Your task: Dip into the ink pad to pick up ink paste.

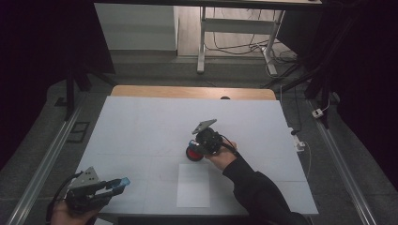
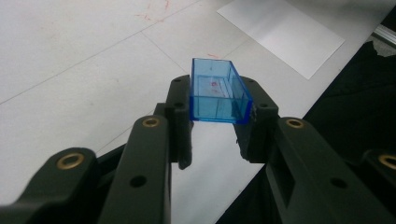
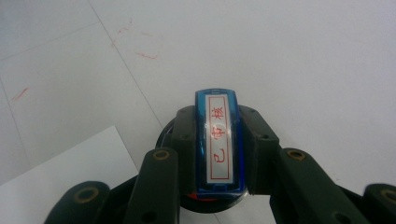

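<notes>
Between R gripper (image 3: 219,154) fingers: blue stamp (image 3: 218,140), over red ink pad (image 1: 194,153).

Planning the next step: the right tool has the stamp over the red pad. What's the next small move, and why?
Probably lift the right tool straight up off the round red ink pad, ready to carry toward the white sheet. The blue stamp is clamped in its jaws directly over the pad, and the left tool holds the clear blue cap off to the side.
</notes>
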`<state>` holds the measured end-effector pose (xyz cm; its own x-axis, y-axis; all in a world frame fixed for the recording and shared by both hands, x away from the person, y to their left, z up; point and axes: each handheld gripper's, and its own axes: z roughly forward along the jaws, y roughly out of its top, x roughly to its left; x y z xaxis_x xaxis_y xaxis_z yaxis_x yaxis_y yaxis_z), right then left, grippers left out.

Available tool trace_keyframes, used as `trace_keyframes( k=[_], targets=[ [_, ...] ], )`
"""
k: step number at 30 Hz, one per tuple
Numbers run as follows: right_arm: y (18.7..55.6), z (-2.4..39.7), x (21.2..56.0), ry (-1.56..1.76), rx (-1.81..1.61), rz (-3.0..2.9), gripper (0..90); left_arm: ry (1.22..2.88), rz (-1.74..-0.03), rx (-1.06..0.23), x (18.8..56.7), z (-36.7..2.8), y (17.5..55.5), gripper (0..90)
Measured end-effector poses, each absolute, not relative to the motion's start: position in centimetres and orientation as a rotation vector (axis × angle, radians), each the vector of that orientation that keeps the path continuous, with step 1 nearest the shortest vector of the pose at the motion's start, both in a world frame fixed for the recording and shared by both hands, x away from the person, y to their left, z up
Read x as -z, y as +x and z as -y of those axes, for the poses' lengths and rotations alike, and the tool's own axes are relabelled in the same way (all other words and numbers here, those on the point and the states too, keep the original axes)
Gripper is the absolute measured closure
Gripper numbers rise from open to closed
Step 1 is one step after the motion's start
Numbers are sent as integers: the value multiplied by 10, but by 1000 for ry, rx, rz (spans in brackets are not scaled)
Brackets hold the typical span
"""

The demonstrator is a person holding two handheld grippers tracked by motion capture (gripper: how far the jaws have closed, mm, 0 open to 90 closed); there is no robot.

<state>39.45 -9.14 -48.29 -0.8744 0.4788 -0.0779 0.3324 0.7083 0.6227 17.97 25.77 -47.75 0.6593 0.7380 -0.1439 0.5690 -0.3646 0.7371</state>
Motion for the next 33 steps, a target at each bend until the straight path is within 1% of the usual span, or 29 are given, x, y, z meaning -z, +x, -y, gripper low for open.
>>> trace_keyframes(
  k=[4,14,24,33],
  targets=[
    [400,97,485,707,-982,-2695,704,2075,-1011,-268,478,-258,180,687],
    [404,102,486,758,-1038,-2703,702,2077,-1013,-265,478,-258,180,687],
    [400,99,484,725,-1002,-2688,700,2075,-1011,-264,478,-258,180,687],
    [397,101,470,712,-1071,-2663,699,2074,-1010,-264,478,-258,180,687]
  ],
)
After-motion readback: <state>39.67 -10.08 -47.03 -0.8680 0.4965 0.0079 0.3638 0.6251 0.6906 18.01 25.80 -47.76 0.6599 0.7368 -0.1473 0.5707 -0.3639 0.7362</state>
